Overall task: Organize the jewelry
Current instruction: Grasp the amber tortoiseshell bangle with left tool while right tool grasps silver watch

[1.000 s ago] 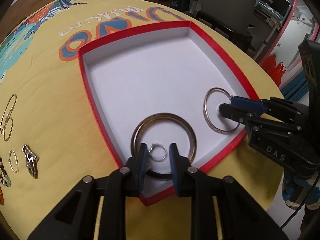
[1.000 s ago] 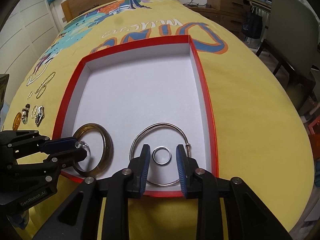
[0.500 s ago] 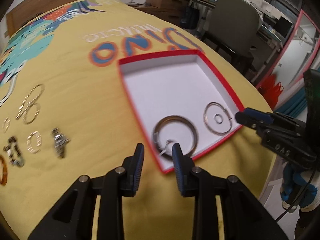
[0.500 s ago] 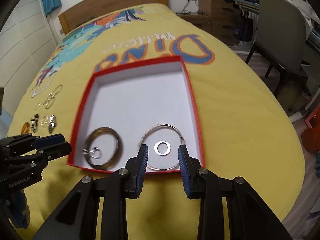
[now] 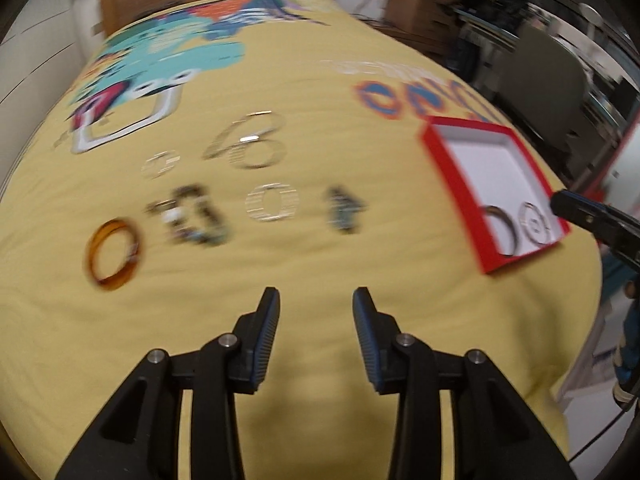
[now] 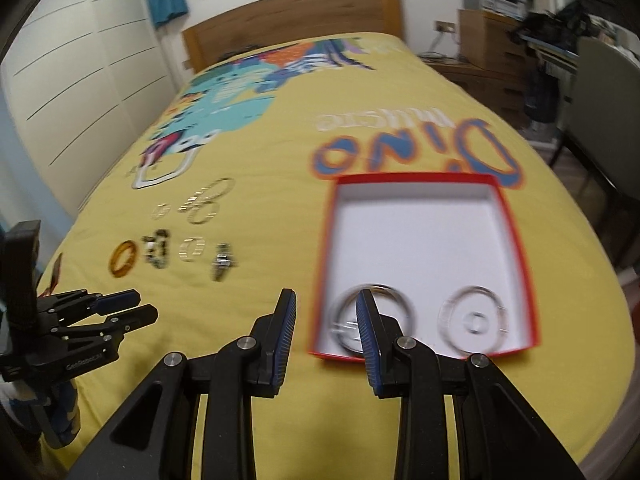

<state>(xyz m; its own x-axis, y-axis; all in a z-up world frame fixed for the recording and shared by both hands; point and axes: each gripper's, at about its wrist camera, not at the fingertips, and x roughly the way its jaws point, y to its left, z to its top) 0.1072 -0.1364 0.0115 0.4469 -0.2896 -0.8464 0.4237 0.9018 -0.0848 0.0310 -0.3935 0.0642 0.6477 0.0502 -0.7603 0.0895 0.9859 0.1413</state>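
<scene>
A red box with a white floor [image 6: 436,240] lies on the yellow bedspread and holds two bangles, each with a small ring inside: a darker one [image 6: 344,322] and a thin silver one [image 6: 474,322]. The box also shows at the right of the left wrist view [image 5: 496,172]. Loose jewelry lies left of it: an amber bangle [image 5: 112,254], a beaded piece [image 5: 192,216], a silver ring [image 5: 272,202], a dark clip [image 5: 342,208] and thin hoops [image 5: 248,142]. My left gripper [image 5: 316,316] is open and empty above bare bedspread. My right gripper [image 6: 326,322] is open and empty at the box's near left corner.
The bed's front edge is close below both grippers. A wooden headboard [image 6: 292,20] stands at the far end, white wardrobe doors [image 6: 80,60] on the left, and a chair and drawers [image 6: 592,80] on the right.
Both grippers have let go of the small rings, drawn back from the box and swung left toward the loose jewelry. The two small rings now lie inside the bangles.
</scene>
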